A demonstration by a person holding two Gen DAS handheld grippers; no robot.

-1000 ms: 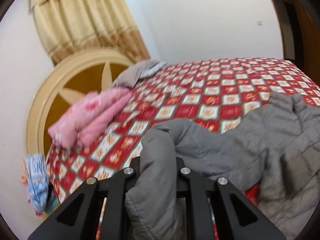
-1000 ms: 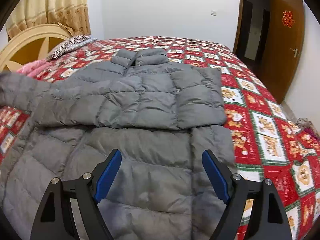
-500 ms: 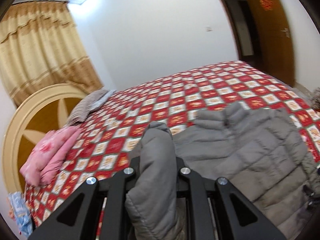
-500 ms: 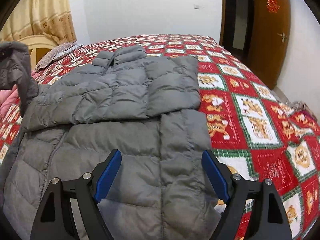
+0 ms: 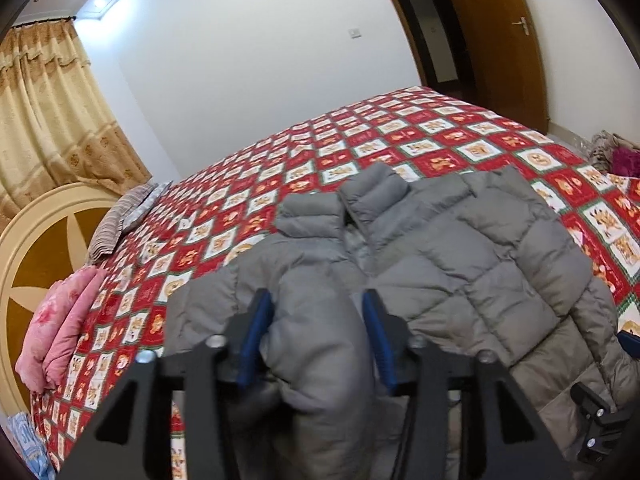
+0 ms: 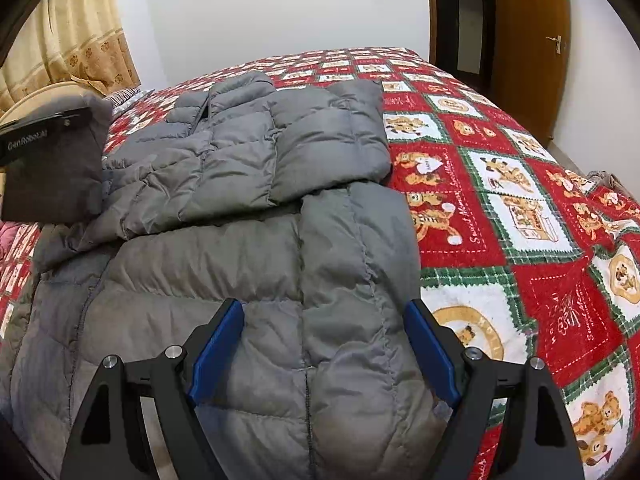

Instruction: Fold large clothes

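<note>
Red quilt [image 6: 500,216], grey jacket [image 6: 280,272], pink blanket [image 5: 56,320], pillow [image 5: 120,220]

A: What covers the bed [image 6: 500,184]?
B: A red, white and green teddy-bear quilt.
A: And near the round headboard [image 5: 36,264]?
B: A pink folded blanket [image 5: 56,328], a striped pillow [image 5: 120,220], beige curtains [image 5: 44,120] behind. A brown door [image 6: 532,40] stands opposite.
</note>
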